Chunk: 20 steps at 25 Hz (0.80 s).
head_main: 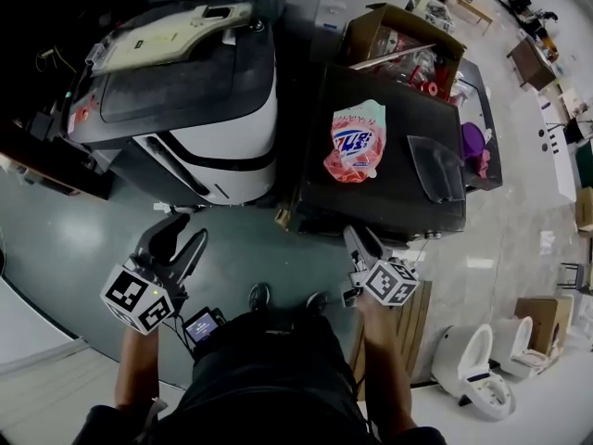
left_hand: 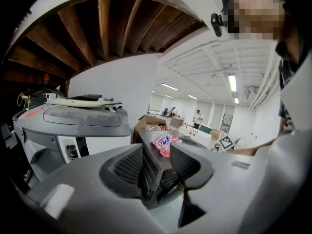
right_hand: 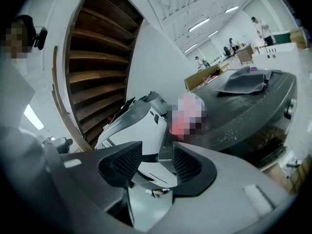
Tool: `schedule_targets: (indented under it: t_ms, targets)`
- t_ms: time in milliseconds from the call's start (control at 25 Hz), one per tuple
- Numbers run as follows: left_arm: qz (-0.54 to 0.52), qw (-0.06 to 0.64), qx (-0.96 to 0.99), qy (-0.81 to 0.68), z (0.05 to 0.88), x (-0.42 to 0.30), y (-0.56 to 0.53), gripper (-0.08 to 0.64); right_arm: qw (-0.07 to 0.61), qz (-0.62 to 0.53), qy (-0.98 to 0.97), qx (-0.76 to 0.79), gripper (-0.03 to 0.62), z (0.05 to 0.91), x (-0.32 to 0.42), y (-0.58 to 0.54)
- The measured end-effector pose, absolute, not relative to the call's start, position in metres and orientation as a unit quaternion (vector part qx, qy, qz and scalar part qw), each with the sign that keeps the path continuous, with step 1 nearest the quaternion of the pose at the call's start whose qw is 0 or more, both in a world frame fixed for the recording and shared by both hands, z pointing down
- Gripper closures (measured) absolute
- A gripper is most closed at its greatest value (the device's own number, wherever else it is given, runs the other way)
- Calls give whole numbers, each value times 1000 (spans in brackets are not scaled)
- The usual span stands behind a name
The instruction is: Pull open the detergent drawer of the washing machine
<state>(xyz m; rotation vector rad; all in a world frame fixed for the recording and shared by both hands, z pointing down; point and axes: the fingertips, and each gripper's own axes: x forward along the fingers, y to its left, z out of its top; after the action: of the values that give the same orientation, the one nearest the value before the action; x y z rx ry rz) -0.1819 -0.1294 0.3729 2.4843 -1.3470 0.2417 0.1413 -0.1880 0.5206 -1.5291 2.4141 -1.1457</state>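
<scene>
Two washing machines stand side by side ahead of me. The left one (head_main: 199, 100) is grey and white with a domed lid; the right one (head_main: 389, 197) is dark and flat-topped. A pink and white detergent bag (head_main: 355, 140) lies on the dark top. I cannot make out a detergent drawer on either machine. My left gripper (head_main: 185, 232) hovers over the floor in front of the grey machine, open and empty. My right gripper (head_main: 358, 241) hangs at the dark machine's front edge, open too, nothing between its fingers. In the left gripper view the dark machine (left_hand: 155, 177) shows between the jaws.
An open cardboard box (head_main: 403, 40) full of items stands behind the dark machine. A clear plastic tray (head_main: 435, 167) rests on its right side. A wooden crate (head_main: 408, 318) and two white toilets (head_main: 482, 369) sit at the right. My feet (head_main: 259, 297) are on the grey-green floor.
</scene>
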Motion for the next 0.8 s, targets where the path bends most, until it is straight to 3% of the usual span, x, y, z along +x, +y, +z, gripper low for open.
schedule_targets:
  t_ms: [800]
  targets:
    - [119,179,841,-497,403,-211,-126,377,135,-478,740,-454,408,647,111,-208]
